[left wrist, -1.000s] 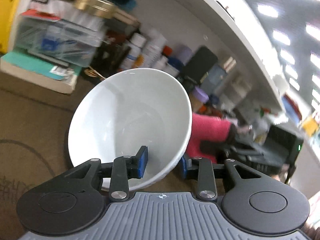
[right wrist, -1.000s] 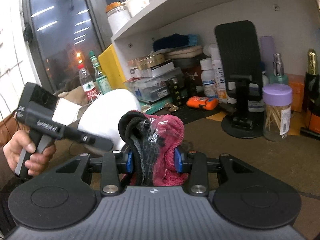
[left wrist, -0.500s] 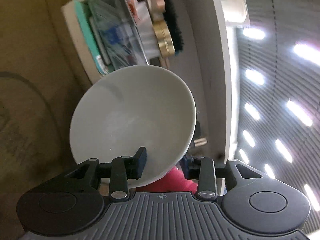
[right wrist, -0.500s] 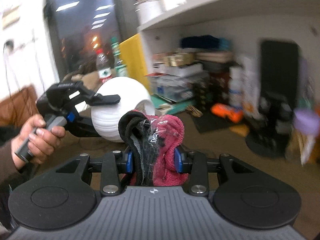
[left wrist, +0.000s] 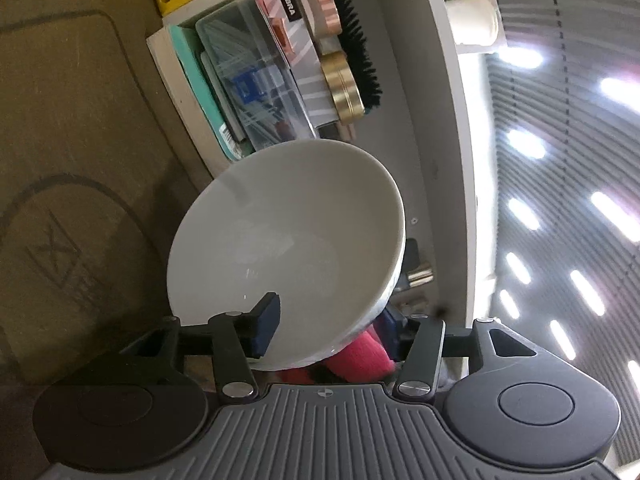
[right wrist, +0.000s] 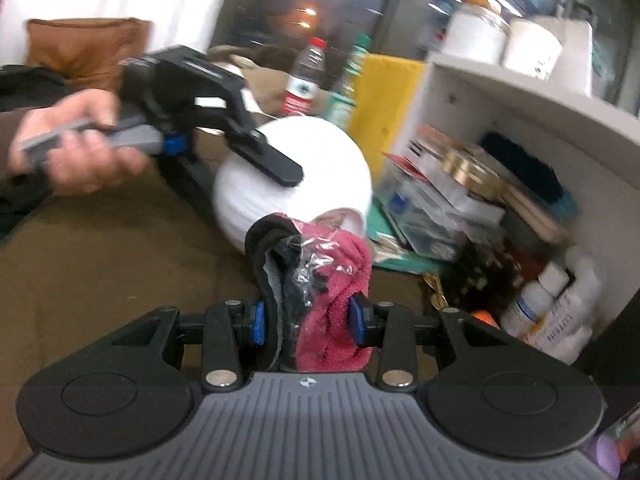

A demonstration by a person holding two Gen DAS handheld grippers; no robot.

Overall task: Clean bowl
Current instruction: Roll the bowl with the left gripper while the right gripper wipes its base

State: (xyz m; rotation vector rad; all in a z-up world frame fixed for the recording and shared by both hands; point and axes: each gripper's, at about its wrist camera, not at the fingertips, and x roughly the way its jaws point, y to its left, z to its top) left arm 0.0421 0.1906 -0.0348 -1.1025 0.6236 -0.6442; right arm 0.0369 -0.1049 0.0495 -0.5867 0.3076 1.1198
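Note:
My left gripper [left wrist: 326, 330] is shut on the rim of a white bowl [left wrist: 288, 248], one pad inside and one outside, and holds it tilted in the air. The bowl's outside shows in the right wrist view [right wrist: 296, 176], with the left gripper [right wrist: 256, 152] on it. My right gripper [right wrist: 310, 322] is shut on a bunched pink and black cloth [right wrist: 320, 280], just below and in front of the bowl. The cloth shows pink under the bowl in the left wrist view [left wrist: 360, 356].
A white shelf unit [right wrist: 500, 92] stands to the right, holding a clear plastic box [left wrist: 256, 92], tins, a black brush [left wrist: 360, 44] and bottles [right wrist: 536, 308]. A brown table surface [right wrist: 100, 264] lies below. Jars stand on the shelf top [right wrist: 528, 48].
The left gripper has rolled and lifted the bowl, tilting it toward the shelf. The right gripper with the cloth has swung left and closer under the bowl.

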